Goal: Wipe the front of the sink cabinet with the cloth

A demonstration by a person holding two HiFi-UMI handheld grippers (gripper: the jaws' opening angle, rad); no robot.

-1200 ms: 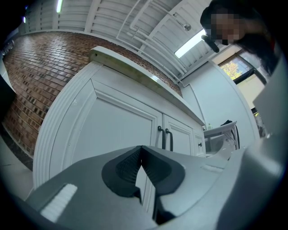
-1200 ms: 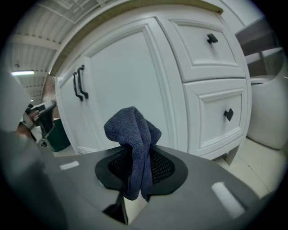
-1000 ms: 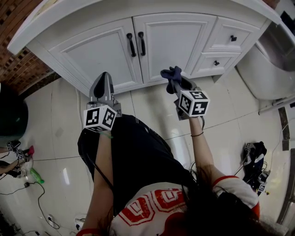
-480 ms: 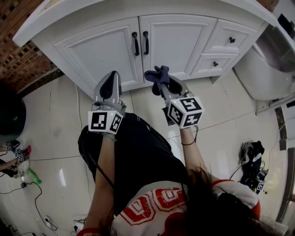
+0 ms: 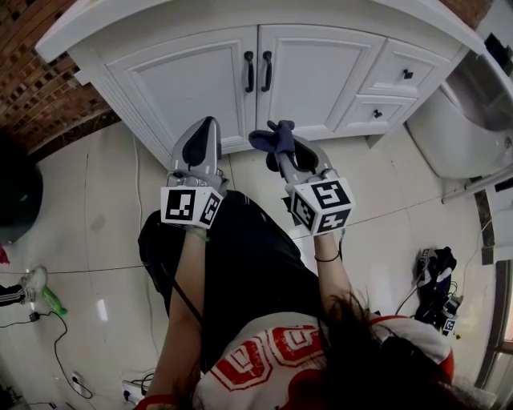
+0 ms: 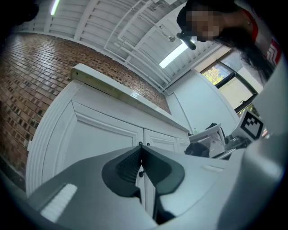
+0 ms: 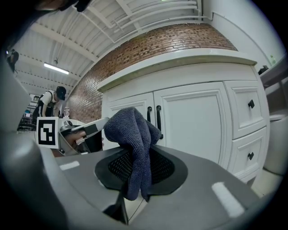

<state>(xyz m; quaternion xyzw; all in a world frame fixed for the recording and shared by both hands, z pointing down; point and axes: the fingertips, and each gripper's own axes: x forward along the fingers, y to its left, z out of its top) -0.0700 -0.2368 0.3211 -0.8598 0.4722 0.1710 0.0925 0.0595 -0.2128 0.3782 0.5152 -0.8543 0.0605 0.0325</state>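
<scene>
The right gripper [image 5: 282,152] is clamped on the cloth [image 5: 271,136]. In the right gripper view, the dark blue cloth [image 7: 133,134] is pinched between the two jaws, with a bunched fold standing above the tips and a short tail hanging below them. The left gripper [image 5: 205,132] has its jaws pressed together with nothing between them, and it points at the sink cabinet [image 5: 321,76] beside the right one. The cloth is apart from the cabinet, in front of the lower part of the two doors and below the door handles [image 5: 257,70]. We judge that wiping contact has not yet been made, so the step in hand is the approach. We recommend tilting the right gripper so that the bunched fold meets the painted panel first, not the hard jaw tips, which could mark the white finish. We suggest starting high, just under the countertop [image 5: 160,16], and working downward in overlapping passes. Follow the raised frame and recessed field of each door, then move on to the drawers [image 5: 393,88] at the right. Ease the cloth around the handles and drawer knobs so it does not drag across them. Pressure should be light, because the jaws pinch only a narrow fold and it may pull free. Hold the left gripper outside the wiping path.
</scene>
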